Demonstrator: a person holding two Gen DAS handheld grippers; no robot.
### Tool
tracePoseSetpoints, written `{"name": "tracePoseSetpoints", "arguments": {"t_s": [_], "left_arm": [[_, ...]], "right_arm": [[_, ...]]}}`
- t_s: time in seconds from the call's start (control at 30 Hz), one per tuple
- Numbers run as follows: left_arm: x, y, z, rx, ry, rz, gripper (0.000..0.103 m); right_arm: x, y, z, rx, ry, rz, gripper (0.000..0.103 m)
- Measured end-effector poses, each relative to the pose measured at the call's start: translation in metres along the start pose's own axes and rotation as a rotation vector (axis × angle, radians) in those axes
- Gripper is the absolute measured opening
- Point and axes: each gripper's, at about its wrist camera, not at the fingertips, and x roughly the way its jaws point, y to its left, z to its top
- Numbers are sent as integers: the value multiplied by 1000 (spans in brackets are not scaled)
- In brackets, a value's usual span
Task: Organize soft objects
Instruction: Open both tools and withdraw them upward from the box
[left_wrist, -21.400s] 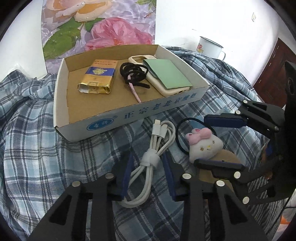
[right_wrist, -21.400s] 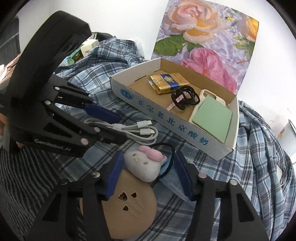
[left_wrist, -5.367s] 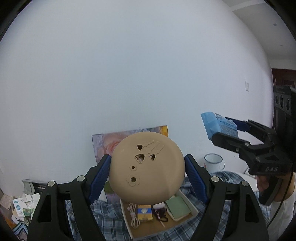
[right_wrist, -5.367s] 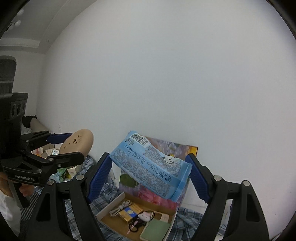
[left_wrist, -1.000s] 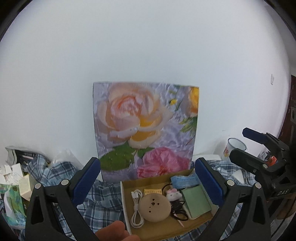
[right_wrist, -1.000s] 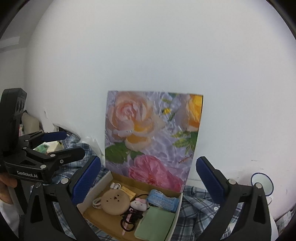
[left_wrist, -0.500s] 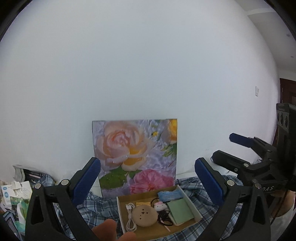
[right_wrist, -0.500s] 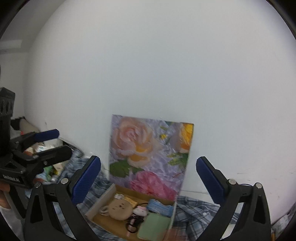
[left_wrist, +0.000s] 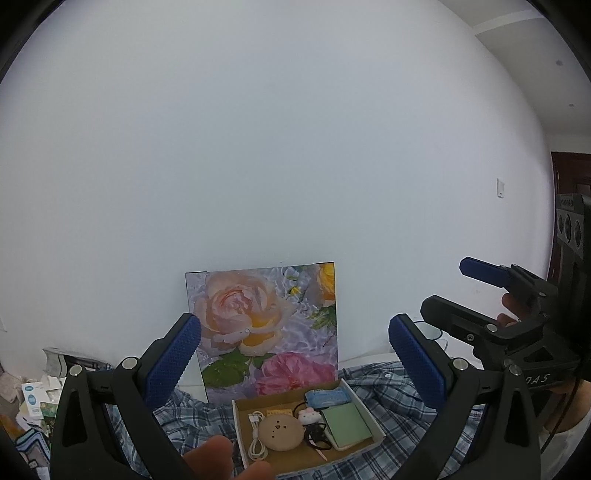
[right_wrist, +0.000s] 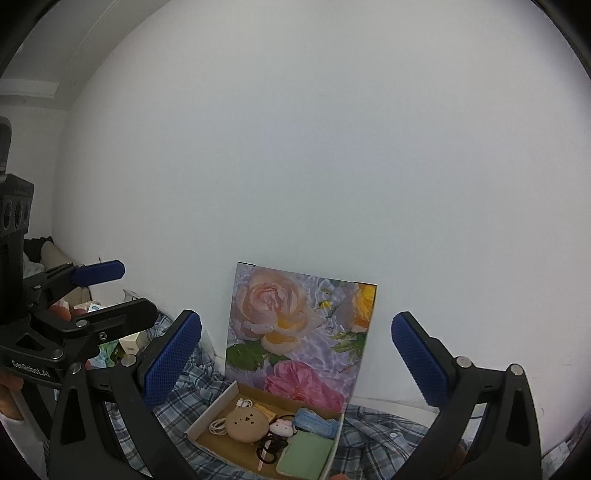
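Both grippers have drawn back and up from the box over the last second, so it looks smaller and lower in each view; the left gripper and right gripper are spread wide and hold nothing. The soft things lie in the box on the plaid cloth: the tan pad beside the cable, the plush, the blue pack at the back. With nothing visibly left outside it, I judge the sorting done.
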Motion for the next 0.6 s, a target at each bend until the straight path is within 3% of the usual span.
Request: {"name": "tracePoseSetpoints", "arguments": {"t_s": [0.6], "left_arm": [[-50,-41,-20,32,9,-25,103]], "right_arm": [[-74,-4,-28,19,4,-28,103]]}}
